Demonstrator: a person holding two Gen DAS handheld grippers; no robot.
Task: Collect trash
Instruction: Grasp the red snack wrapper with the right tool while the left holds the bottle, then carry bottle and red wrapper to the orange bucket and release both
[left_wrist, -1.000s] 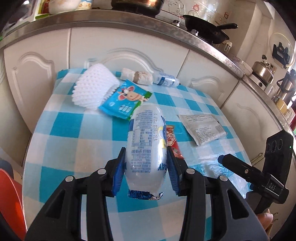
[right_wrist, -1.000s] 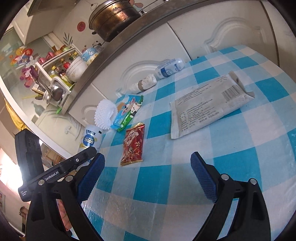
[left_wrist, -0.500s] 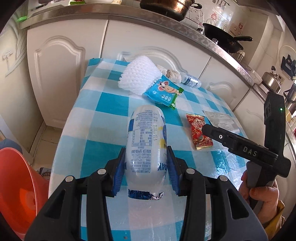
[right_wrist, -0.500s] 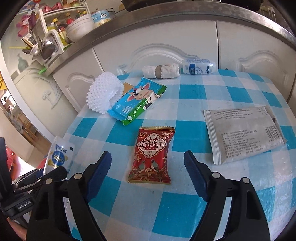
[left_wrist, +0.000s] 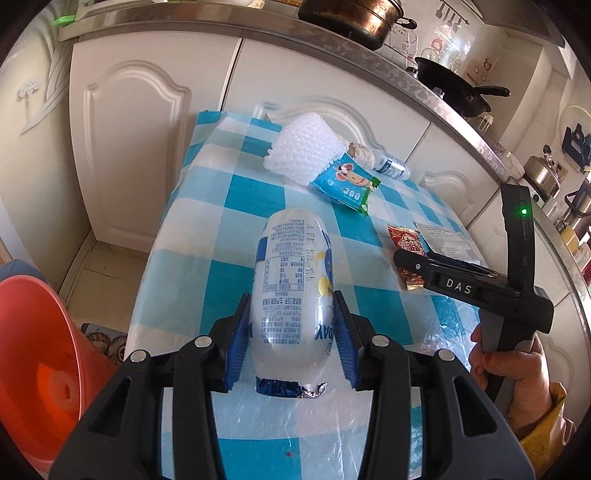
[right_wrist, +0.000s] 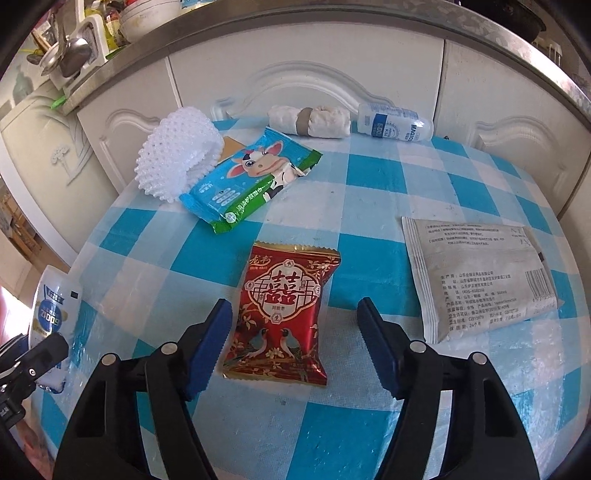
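My left gripper (left_wrist: 291, 332) is shut on a white plastic milk bottle (left_wrist: 291, 280) with blue print, held above the left part of the blue-checked table (left_wrist: 229, 206). The bottle also shows at the left edge of the right wrist view (right_wrist: 53, 310). My right gripper (right_wrist: 293, 347) is open, its jaws on either side of a red snack wrapper (right_wrist: 284, 310) that lies flat on the table. The red wrapper also shows in the left wrist view (left_wrist: 406, 243), partly behind the right gripper's body.
An orange bin (left_wrist: 40, 369) stands on the floor left of the table. On the table lie a white foam net (right_wrist: 177, 162), a blue cow wrapper (right_wrist: 251, 181), a grey sachet (right_wrist: 480, 280), a rolled tissue (right_wrist: 310, 122) and a small bottle (right_wrist: 395, 123). White cabinets stand behind.
My left gripper has carried the milk bottle leftward, toward the table's left edge and the orange bin. My right gripper has come closer over the red wrapper, which now lies between its jaws.
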